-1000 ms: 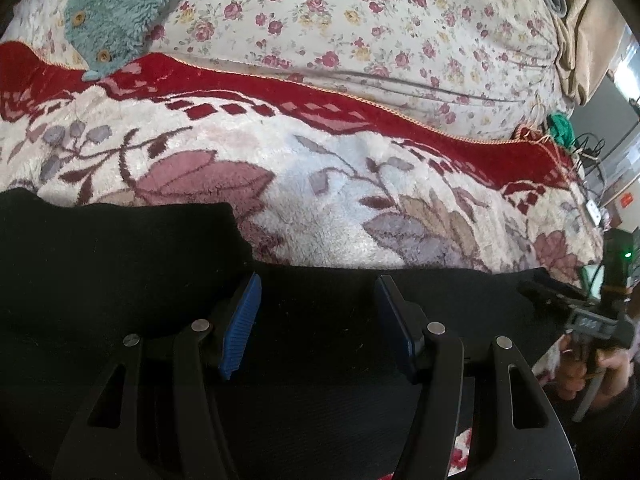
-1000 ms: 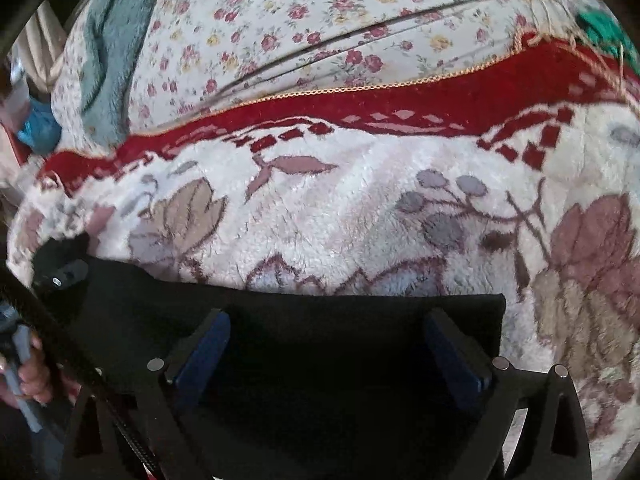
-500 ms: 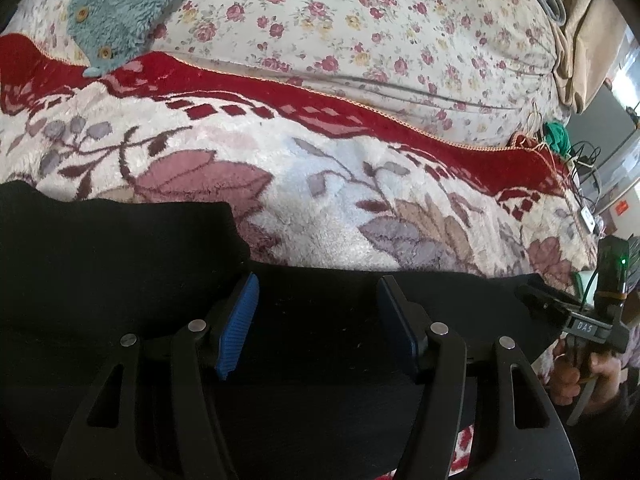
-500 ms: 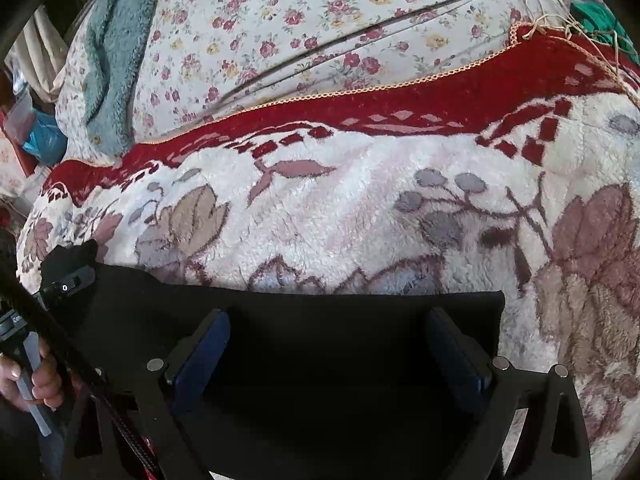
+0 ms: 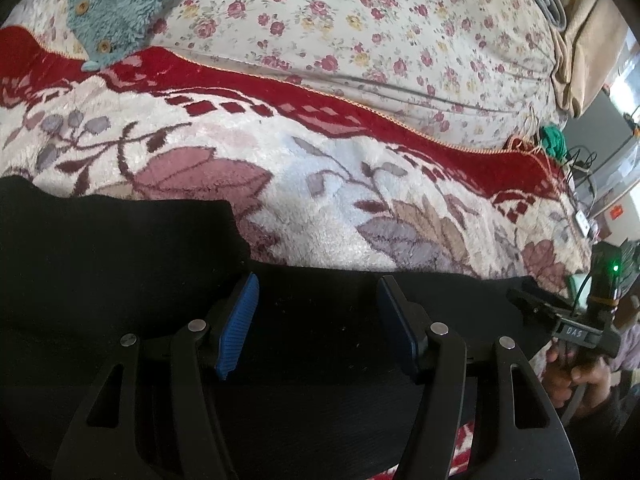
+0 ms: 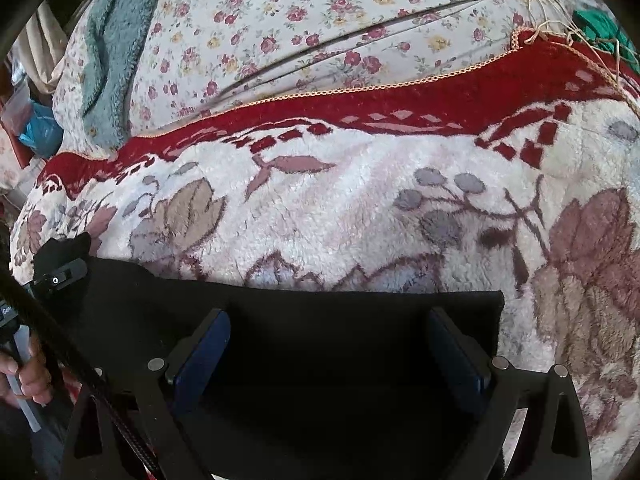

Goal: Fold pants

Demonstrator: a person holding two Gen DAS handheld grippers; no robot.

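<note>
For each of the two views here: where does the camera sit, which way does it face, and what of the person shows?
Left wrist: on the left gripper, looking down over open jaws at the black pants on the blanket; right gripper and hand at right edge.
Right wrist: on the right gripper, jaws open over the pants; left hand at left edge.
Shared: pants, blanket, floral sheet, teal garment.

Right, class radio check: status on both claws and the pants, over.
Left claw open, right claw open, both over cloth. Black fabric pants flat on fleecy floral blanket. Nothing in the way.
</note>
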